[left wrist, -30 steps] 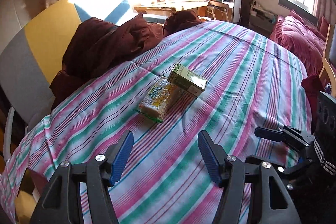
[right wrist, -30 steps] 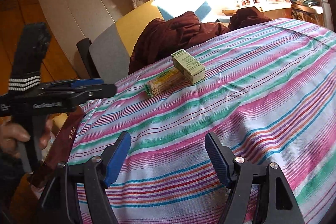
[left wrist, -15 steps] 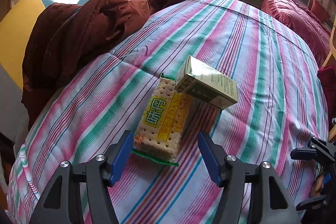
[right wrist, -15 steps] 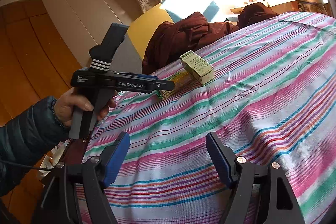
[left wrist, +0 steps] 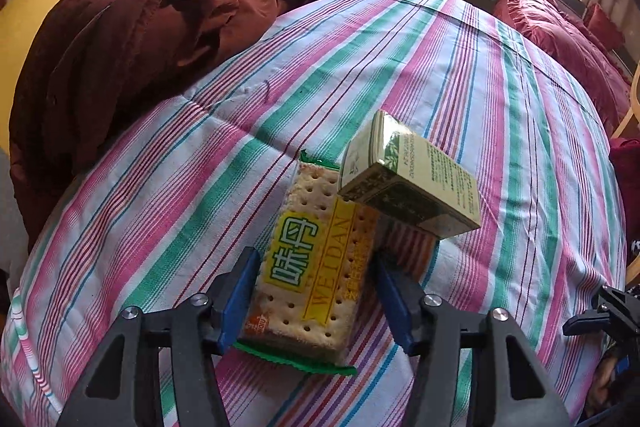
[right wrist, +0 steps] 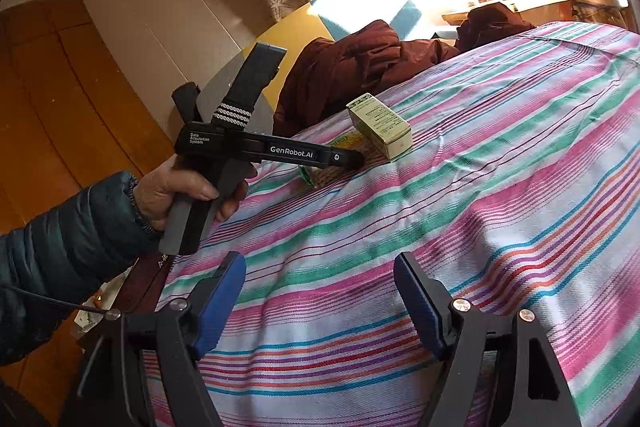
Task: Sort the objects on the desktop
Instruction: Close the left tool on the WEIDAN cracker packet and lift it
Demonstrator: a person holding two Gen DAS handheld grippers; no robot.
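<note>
A flat rectangular packet of pale, dotted crackers in clear wrap (left wrist: 316, 267), marked with a yellow band, green-white characters and the word "WEIDAN", and edged in green at both sealed ends, is seen lying on the pink, green and white striped cloth (left wrist: 500, 75) that covers the surface. The packet is bracketed by the left gripper (left wrist: 316, 301), whose blue-padded fingers (left wrist: 240, 297) are spread and set along its two long sides; whether the pads actually touch the wrap cannot be told. A small pale green cardboard box printed with leaf patterns and fine text (left wrist: 412, 183) is propped with one end on the far corner of the packet, tilted. In the right wrist view the same box (right wrist: 380, 127) is shown just beyond the black left tool, which is held by a hand (right wrist: 176, 193) emerging from a dark teal quilted sleeve (right wrist: 60, 255). The right gripper (right wrist: 320, 303) is held over the striped cloth, well apart from both items, with its fingers spread wide and nothing between them. A crumpled dark maroon garment (left wrist: 120, 47) is heaped at the far edge of the cloth.
</note>
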